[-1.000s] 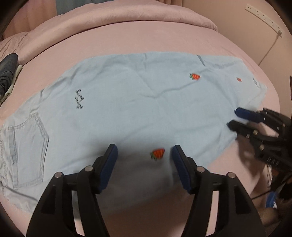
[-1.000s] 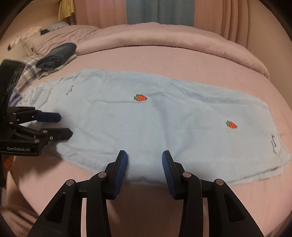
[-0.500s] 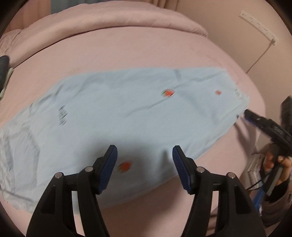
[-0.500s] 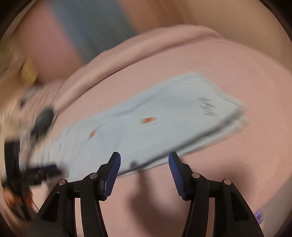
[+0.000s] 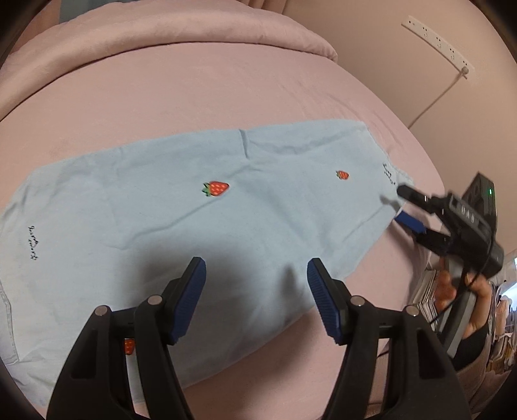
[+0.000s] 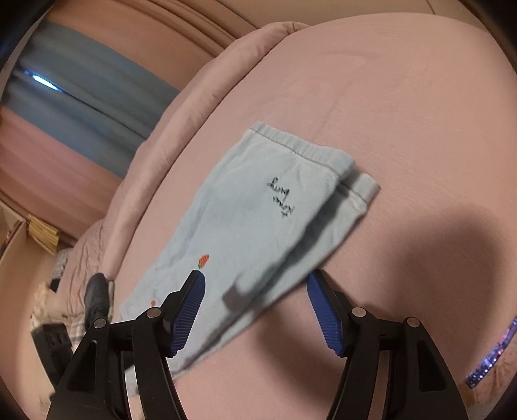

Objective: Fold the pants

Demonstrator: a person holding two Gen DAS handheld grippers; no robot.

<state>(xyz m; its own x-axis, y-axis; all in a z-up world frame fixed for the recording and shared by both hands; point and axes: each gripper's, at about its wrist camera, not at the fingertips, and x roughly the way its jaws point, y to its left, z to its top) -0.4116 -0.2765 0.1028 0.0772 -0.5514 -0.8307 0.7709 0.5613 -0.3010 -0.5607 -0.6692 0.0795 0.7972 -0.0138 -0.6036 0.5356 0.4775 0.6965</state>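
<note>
Light blue pants (image 5: 194, 210) with red strawberry patches lie flat along the pink bed, legs stacked, hems to the right. My left gripper (image 5: 257, 294) is open and empty, hovering over the near edge of the pants at mid-leg. My right gripper (image 6: 255, 310) is open and empty, near the leg hems (image 6: 310, 155). In the left wrist view the right gripper (image 5: 404, 206) sits at the hem corner, one finger above the cloth edge and one below.
The pink bed sheet (image 5: 226, 80) surrounds the pants, with a rolled pink duvet (image 5: 161, 29) at the far side. A power strip (image 5: 436, 42) hangs on the wall at right. Dark folded clothes (image 6: 97, 290) lie at the far end of the bed.
My right gripper has swung right from the mid-leg edge to the hem end. My left gripper has shifted right along the near edge. Both have stayed open.
</note>
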